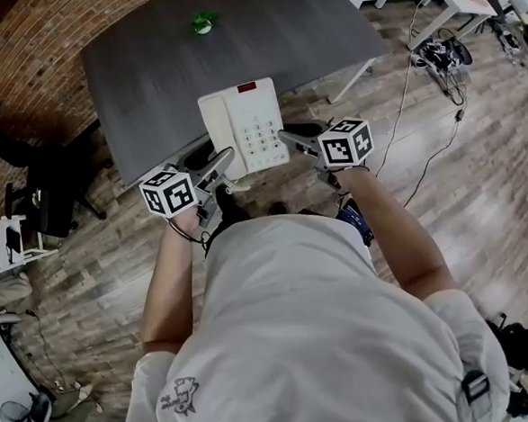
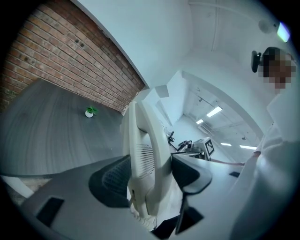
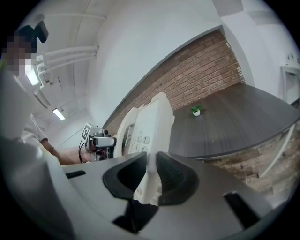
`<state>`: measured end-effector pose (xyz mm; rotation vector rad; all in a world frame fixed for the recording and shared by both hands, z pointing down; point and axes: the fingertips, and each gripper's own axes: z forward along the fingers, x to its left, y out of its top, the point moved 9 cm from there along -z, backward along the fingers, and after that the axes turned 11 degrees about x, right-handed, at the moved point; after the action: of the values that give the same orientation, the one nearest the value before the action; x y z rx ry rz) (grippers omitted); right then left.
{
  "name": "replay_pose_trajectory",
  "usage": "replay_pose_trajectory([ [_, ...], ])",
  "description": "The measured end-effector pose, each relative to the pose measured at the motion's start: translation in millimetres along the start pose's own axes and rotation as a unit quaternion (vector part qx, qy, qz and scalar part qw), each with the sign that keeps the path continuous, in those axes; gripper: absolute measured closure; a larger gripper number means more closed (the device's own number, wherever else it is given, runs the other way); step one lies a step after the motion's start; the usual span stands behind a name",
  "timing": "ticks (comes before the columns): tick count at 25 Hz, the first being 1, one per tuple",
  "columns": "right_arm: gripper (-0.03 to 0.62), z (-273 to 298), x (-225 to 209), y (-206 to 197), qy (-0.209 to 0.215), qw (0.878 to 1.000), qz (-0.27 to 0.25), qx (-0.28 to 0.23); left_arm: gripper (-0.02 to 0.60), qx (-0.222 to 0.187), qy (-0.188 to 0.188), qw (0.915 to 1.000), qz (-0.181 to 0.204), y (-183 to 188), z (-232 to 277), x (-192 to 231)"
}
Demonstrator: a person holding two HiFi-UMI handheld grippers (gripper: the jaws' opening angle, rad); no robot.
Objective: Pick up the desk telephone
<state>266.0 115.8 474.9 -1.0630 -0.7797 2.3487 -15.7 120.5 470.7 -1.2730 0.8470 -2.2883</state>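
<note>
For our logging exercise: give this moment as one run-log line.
telephone: held over table near edge | left gripper: shut on handset | right gripper: shut on telephone's keypad-side edge

I am counting one cream plastic desk telephone (image 1: 245, 130), one dark grey rectangular table (image 1: 147, 87), one small green potted plant (image 1: 202, 22).

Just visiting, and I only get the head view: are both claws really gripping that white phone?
Observer: Yes for the left gripper: its own view shows it clamped across the desk telephone, jaws set wide.
Operator: And the right one?
Observer: Its view shows the right gripper pinching the telephone's thin edge, just below the keypad.
</note>
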Motion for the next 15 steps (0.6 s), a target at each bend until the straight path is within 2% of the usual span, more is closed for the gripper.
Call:
replay_pose_trajectory([
  [7, 0.516, -11, 22, -18, 0.006, 1.000, -0.002, 0.000, 0.295, -0.007, 0.008, 0.9999, -0.006, -21, -15, -25],
  [15, 0.516, -16, 28, -17, 0.010, 1.000, 0.000, -0.014, 0.295, -0.015, 0.014, 0.9997, -0.014, -20, -20, -34],
])
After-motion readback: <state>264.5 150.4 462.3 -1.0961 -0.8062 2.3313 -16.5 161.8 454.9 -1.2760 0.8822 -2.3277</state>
